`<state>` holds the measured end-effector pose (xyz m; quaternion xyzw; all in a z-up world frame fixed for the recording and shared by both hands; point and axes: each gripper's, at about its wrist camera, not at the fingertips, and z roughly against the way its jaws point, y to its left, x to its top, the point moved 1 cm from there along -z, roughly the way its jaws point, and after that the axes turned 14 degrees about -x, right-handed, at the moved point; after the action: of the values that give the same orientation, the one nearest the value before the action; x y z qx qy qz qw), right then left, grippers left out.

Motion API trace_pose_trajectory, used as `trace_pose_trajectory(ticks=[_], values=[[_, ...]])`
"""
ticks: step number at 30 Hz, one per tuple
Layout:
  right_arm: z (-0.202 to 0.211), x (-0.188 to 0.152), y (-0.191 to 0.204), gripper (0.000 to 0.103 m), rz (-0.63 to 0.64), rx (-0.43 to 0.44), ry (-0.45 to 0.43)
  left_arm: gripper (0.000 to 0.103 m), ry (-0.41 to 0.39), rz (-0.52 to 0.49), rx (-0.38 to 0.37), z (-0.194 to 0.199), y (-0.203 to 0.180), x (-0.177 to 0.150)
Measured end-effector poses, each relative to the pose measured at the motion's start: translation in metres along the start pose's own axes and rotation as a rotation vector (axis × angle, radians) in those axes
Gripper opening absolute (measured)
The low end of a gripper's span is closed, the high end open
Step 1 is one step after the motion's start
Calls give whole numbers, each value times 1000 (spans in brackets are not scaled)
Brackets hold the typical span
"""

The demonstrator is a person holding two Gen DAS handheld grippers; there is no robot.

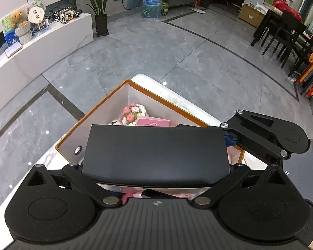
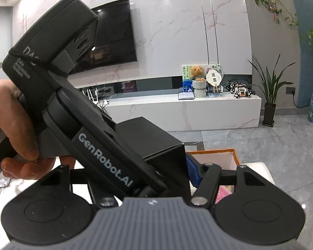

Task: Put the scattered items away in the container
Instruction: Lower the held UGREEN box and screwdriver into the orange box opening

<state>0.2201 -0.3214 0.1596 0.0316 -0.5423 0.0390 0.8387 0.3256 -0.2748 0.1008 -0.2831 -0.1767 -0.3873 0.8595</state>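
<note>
black box (image 1: 155,154): pinched across its width by left gripper (image 1: 156,166), over orange-rimmed container (image 1: 106,98) | left gripper: tilted steeply down, person's hand (image 2: 12,125) on its handle | right gripper (image 2: 185,166): blue finger (image 2: 193,171) at box end, grip unclear

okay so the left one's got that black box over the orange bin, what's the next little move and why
Probably lower the black box a bit further into the orange-rimmed container, then let go. The left hand-held gripper clamps it right above the opening, where the crochet flowers and pink item already lie, and the right hand-held gripper crowds its far end.
</note>
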Motion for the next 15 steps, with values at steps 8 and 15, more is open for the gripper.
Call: trace_pose_trajectory(ticks=[8, 15], values=[[1, -4, 2, 63, 17, 24, -2, 103, -22, 98, -129, 10, 27, -3], [6, -4, -2, 51, 0, 111, 26, 103, 33, 36, -184, 14, 31, -1]])
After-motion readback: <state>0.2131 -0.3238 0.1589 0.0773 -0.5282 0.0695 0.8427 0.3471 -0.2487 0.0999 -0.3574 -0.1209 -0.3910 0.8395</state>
